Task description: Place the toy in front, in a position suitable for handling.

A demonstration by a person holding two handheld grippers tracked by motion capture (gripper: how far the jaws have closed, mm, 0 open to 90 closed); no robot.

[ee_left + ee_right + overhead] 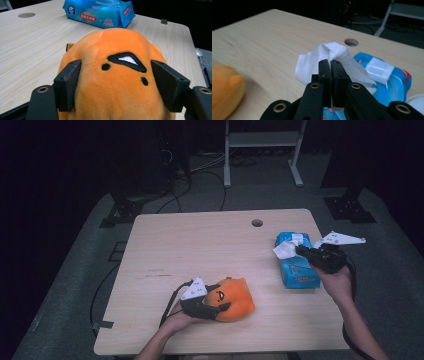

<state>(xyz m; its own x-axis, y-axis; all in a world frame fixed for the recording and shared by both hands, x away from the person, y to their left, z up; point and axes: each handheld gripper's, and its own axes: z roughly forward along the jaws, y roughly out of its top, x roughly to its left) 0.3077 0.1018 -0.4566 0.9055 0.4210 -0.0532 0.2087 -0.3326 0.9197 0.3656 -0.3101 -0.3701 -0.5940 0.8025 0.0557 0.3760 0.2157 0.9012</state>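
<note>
Gripping a white wipe (329, 53) between fully closed jaws, the right tool (301, 250) is seen just above the blue wipe pack (297, 265) at the right side of the worktop (200, 245), the sheet hanging crumpled from the tips. The left tool (218, 306) is held part-open around an orange plush toy (120, 75) near the front edge, its pads (68, 83) set against the toy's flanks. The wipe is judged thin, limp and easily torn, best pinched at a bunched fold; the plush is judged soft and light, best taken across its sides.
</note>
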